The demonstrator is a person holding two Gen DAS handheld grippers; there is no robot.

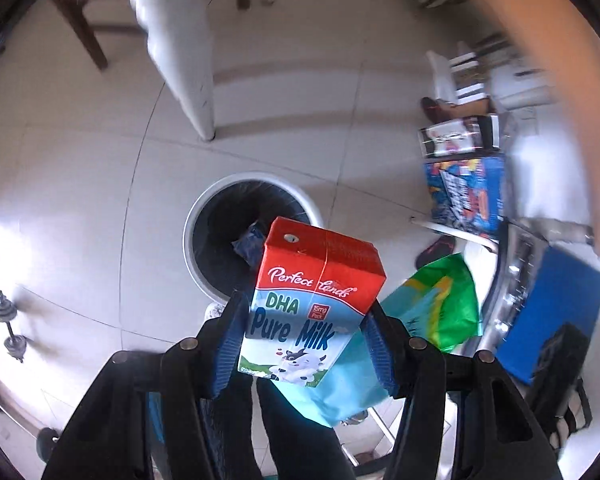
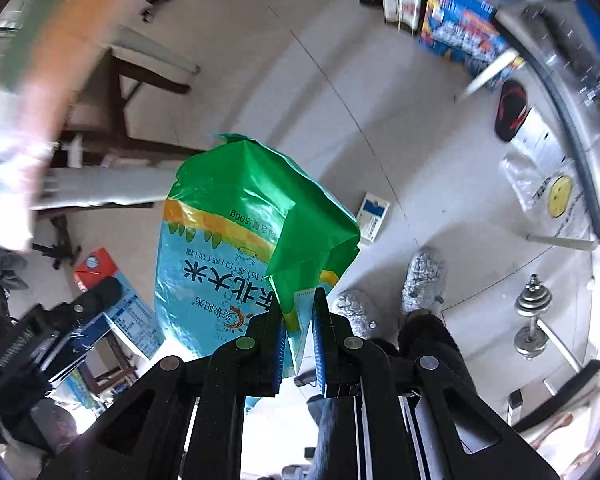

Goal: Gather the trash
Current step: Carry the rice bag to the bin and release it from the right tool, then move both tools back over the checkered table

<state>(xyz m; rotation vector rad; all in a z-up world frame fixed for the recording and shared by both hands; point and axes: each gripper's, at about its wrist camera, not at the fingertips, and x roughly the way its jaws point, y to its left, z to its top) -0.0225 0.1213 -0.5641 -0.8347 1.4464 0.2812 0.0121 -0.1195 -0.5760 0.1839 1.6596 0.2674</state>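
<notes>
The left gripper (image 1: pixel 304 344) points down and squeezes a milk carton (image 1: pixel 308 304) between its blue pads, part way open. Just past the carton, a white trash bin (image 1: pixel 192 248) with a black bag stands on the tile floor (image 1: pixel 80 184), with something blue inside. The right gripper (image 2: pixel 300 344), nearly closed, pinches the edge of a green and blue rice bag (image 2: pixel 236 240) that hangs over the floor.

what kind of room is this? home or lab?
Most likely a home living or dining area: pale tiled floor, a wooden chair, a dumbbell left on the floor and a white waste bin lined with a black bag. Nothing in view suggests a lab.
</notes>
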